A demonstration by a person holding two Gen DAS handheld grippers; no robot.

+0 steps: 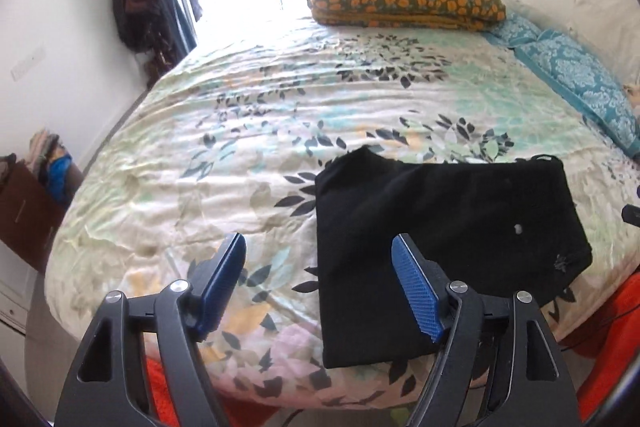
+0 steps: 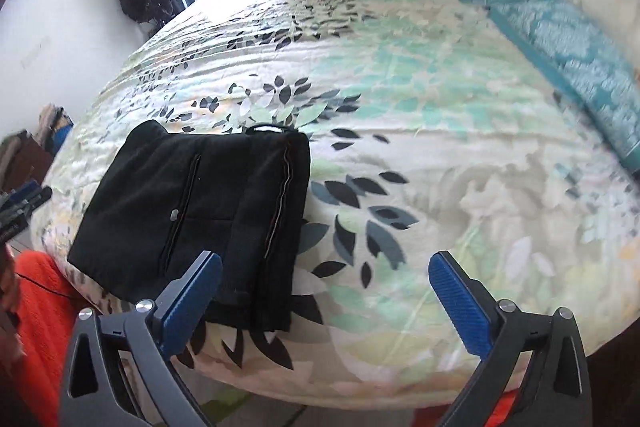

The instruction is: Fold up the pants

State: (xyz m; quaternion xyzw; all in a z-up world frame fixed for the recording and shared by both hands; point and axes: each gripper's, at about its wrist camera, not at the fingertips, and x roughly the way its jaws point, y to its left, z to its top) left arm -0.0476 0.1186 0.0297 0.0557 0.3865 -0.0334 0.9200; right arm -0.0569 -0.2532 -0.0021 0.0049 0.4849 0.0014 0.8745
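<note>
One pair of black pants (image 1: 440, 247), folded to a flat rectangle, near front edge of floral bedspread (image 1: 280, 99).

Risk, as judged: top layer slipping open or bundle sliding off edge if snagged by a low finger. Left gripper (image 1: 318, 291): fingers wide apart, empty, raised over left edge of pants. Right gripper (image 2: 324, 295): fingers fully spread, empty, clear of cloth.

The black pants (image 1: 440, 247) lie folded into a flat, compact rectangle near the bed's (image 1: 280, 131) front edge, untouched by anything.
</note>
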